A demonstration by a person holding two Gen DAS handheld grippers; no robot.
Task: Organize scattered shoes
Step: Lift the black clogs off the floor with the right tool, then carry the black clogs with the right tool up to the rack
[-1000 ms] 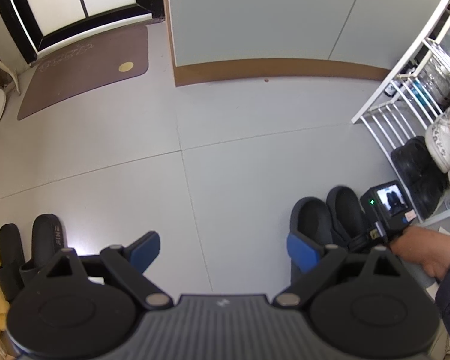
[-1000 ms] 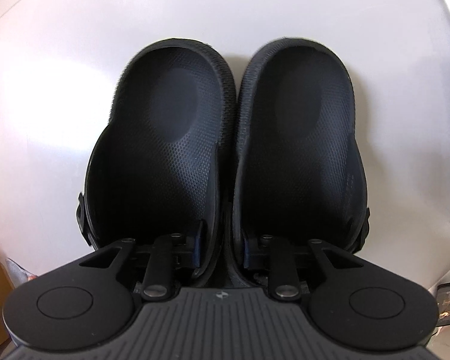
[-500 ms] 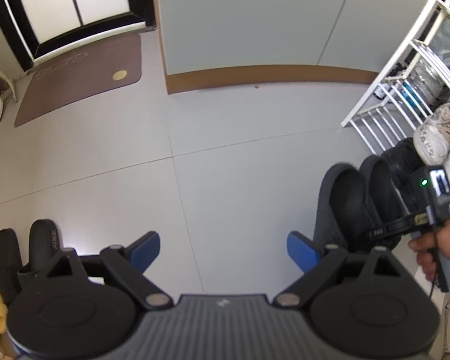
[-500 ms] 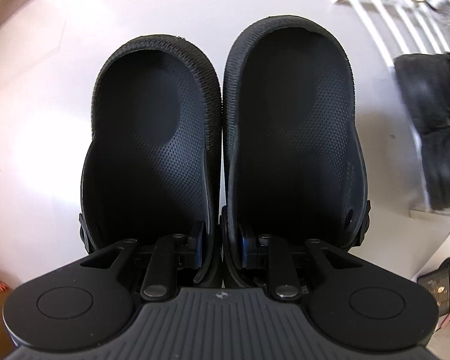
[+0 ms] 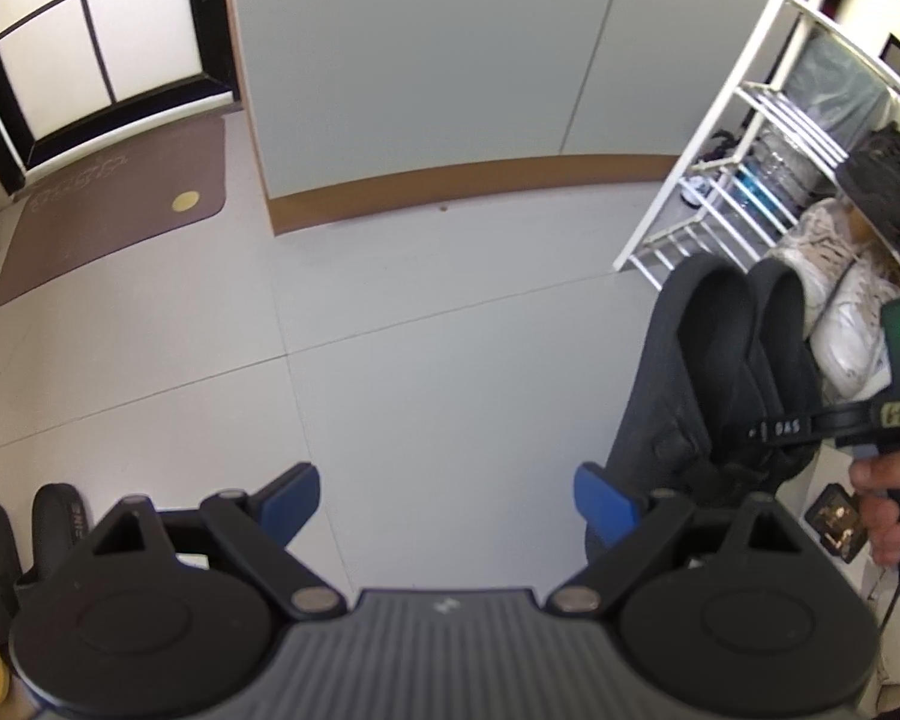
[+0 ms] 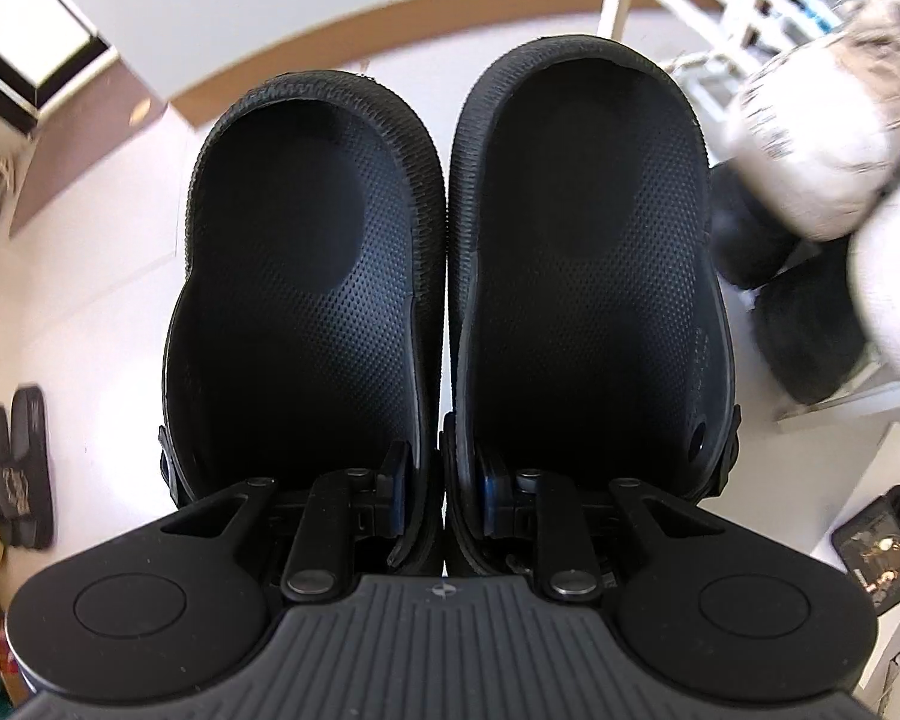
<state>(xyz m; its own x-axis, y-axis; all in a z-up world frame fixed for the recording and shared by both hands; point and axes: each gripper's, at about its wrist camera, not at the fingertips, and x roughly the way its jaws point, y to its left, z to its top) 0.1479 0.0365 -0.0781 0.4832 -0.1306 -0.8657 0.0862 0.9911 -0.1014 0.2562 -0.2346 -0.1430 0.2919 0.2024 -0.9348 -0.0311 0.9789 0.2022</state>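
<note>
Black slides (image 5: pixel 42 534) sit on the pale tiled floor (image 5: pixel 426 372) far left of the white shoe rack (image 5: pixel 708 180), well apart from it, with a brown doormat (image 5: pixel 114 210) by the door beyond. The left gripper (image 5: pixel 450 498) hangs spread wide and empty. At right, the right gripper (image 6: pixel 444 480), clamped on the touching inner walls of a pair of black clogs (image 6: pixel 588 252), has lifted them off the floor to beside the rack's white sneakers (image 5: pixel 840 312), likely bound for a shelf
</note>
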